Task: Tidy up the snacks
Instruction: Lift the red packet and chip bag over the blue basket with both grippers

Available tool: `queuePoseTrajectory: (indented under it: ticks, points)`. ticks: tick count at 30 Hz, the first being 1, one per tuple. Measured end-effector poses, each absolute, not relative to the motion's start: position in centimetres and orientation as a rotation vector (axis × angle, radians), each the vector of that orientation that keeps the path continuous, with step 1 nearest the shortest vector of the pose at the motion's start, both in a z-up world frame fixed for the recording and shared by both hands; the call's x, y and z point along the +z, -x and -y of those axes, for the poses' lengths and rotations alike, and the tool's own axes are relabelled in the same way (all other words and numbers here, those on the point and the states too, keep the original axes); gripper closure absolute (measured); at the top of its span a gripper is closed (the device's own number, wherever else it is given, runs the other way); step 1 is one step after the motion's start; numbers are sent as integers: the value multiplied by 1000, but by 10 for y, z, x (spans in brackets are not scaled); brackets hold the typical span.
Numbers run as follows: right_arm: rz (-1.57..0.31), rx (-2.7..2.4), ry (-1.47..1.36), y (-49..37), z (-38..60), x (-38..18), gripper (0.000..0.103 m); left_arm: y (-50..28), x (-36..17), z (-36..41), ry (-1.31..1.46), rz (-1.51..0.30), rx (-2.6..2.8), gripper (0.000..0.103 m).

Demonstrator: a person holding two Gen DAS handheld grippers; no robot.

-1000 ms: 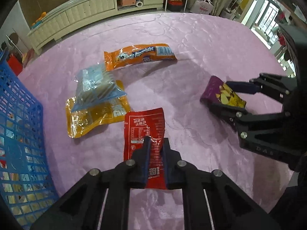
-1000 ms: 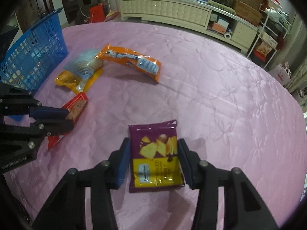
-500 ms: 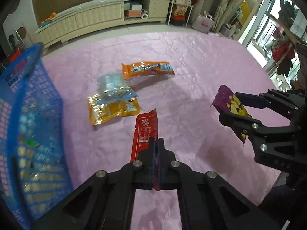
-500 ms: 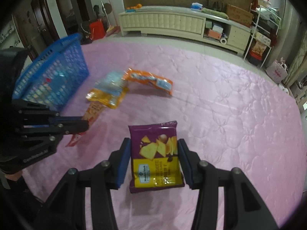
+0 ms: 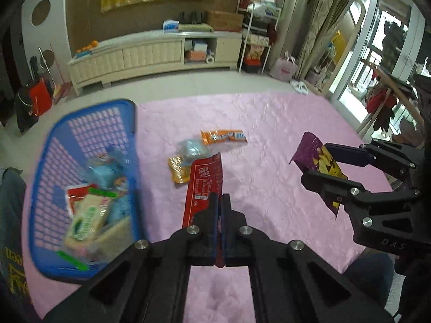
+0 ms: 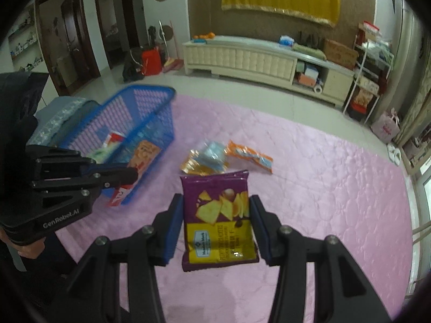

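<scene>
The left gripper (image 5: 220, 210) is clamped tight on the lower end of a red packet (image 5: 204, 185), which sticks up and forward from between its fingers, lifted clear of the pink cloth (image 5: 269, 123). In the right wrist view the same gripper (image 6: 126, 173) sits at the left, just in front of the blue basket (image 6: 150, 99), with the red packet (image 6: 118, 195) hanging below its tips.

The right gripper (image 6: 215, 223) holds a purple chip bag (image 6: 218, 218) by its two side edges, fingers half apart with the bag spanning the gap, raised above the cloth. From the left wrist camera this gripper (image 5: 323, 161) comes in from the right with the chip bag (image 5: 317, 161) tilted.

The basket (image 5: 45, 161) stands on the left of the cloth and holds several packs, among them a green-and-white one (image 5: 86, 220). Lying on the cloth near the middle are an orange packet (image 5: 223, 136), a clear bluish bag (image 5: 191, 148) and, partly under it, a yellow pouch (image 5: 177, 171)
</scene>
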State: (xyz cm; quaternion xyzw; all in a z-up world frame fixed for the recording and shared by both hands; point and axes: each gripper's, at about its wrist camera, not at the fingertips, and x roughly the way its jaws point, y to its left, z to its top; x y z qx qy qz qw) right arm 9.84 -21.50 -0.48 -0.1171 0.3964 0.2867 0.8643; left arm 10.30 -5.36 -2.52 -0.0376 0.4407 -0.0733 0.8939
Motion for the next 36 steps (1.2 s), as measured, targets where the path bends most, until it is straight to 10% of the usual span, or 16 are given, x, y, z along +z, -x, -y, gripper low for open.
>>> queuePoseTrajectory:
  ticks: [36]
  points:
    - [-862,749,318,-115,22,-17,50,-66,-4,-124,101,-860,-89,102]
